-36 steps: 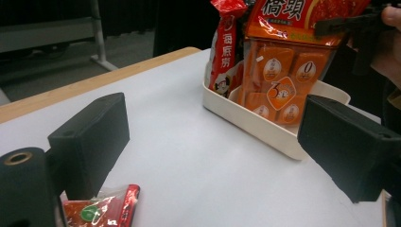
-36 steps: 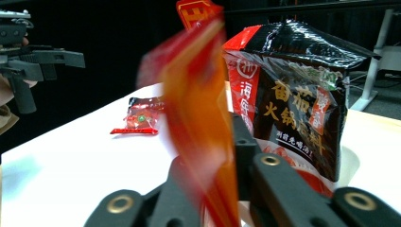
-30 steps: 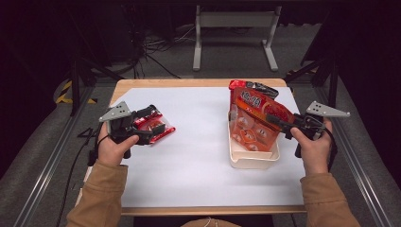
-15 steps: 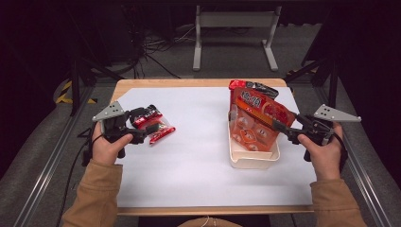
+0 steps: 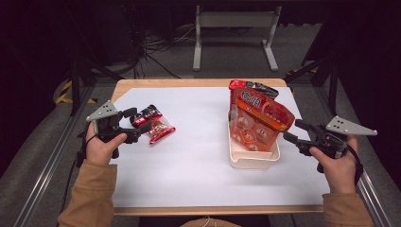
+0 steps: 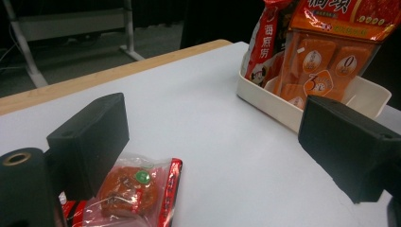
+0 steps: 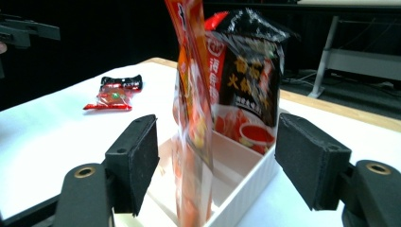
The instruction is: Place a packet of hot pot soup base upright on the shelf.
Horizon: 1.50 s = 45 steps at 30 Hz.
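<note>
A tall orange snack bag stands in a white bin right of centre, with a black-and-red bag behind it. My right gripper is just right of the bin; its jaws have just been opening and stand open, clear of the orange bag. In the right gripper view the orange bag is edge-on between the jaws but farther off, untouched. At the left, two small red snack packets lie on the white table. My left gripper is open beside them; one packet lies by its left jaw.
The white mat covers a wooden table whose edge shows at the back. A metal stand and cables are on the floor beyond. Aluminium rails run along both sides.
My right gripper has let go of the orange bag, opened its jaws and drawn back to the right. The bag stays upright in the bin. The left hand has hardly moved.
</note>
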Tool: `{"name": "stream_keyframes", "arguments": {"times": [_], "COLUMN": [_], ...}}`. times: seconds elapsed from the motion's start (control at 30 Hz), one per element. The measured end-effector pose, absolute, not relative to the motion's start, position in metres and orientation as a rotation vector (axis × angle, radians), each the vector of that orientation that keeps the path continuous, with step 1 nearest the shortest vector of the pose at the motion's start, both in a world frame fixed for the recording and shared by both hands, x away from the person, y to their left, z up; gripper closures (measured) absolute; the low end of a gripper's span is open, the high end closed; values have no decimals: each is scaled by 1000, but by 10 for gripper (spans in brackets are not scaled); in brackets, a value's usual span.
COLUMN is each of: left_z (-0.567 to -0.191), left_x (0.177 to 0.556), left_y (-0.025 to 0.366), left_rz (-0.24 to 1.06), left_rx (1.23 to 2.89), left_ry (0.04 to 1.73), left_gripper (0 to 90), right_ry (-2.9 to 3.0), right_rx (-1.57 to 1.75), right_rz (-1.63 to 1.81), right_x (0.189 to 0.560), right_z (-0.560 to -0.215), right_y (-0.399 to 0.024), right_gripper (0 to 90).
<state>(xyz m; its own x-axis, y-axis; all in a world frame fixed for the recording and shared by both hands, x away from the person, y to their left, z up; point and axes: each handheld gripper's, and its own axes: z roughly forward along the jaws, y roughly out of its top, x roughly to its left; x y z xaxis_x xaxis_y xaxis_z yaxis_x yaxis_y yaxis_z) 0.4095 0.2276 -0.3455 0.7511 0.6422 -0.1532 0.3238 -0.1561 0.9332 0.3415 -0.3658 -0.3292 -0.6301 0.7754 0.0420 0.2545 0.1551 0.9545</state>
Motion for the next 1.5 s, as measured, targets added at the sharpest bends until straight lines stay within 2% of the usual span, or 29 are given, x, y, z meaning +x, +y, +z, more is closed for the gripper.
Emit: {"name": "stream_keyframes", "arguments": {"times": [0.37,0.63,0.73,1.0,1.1,1.23,1.43,1.47,1.5], "left_z": [-351,-359,-360,-366,-374,-383,-398,-400,-404], "left_x": [413,419,422,435,444,453,464,466,470], "left_y": [232,237,237,241,241,248,253,254,256], "left_rz": [363,443,419,470,529,561,581,571,561], "left_rx": [1764,1747,1721,1752,1763,1782,1832,1827,1809], "left_ry": [808,846,878,929,924,1030,1076,1083,1095], "left_gripper": [103,88,69,118,79,67,198,198,244], "right_ry": [1993,1994,1991,2003,2006,2006,2025,2025,2029], "right_rx": [1008,1053,1062,1077,1078,1076,1070,1070,1070], "right_rz": [1374,1331,1326,1307,1302,1303,1302,1302,1301], "right_x": [336,339,340,343,344,346,350,350,351], "right_z": [-348,-363,-366,-372,-374,-375,-377,-377,-378], "right_y": [-372,-381,-384,-386,-386,-386,-382,-382,-380], "right_gripper": [327,334,334,333,337,338,338,338,338]}}
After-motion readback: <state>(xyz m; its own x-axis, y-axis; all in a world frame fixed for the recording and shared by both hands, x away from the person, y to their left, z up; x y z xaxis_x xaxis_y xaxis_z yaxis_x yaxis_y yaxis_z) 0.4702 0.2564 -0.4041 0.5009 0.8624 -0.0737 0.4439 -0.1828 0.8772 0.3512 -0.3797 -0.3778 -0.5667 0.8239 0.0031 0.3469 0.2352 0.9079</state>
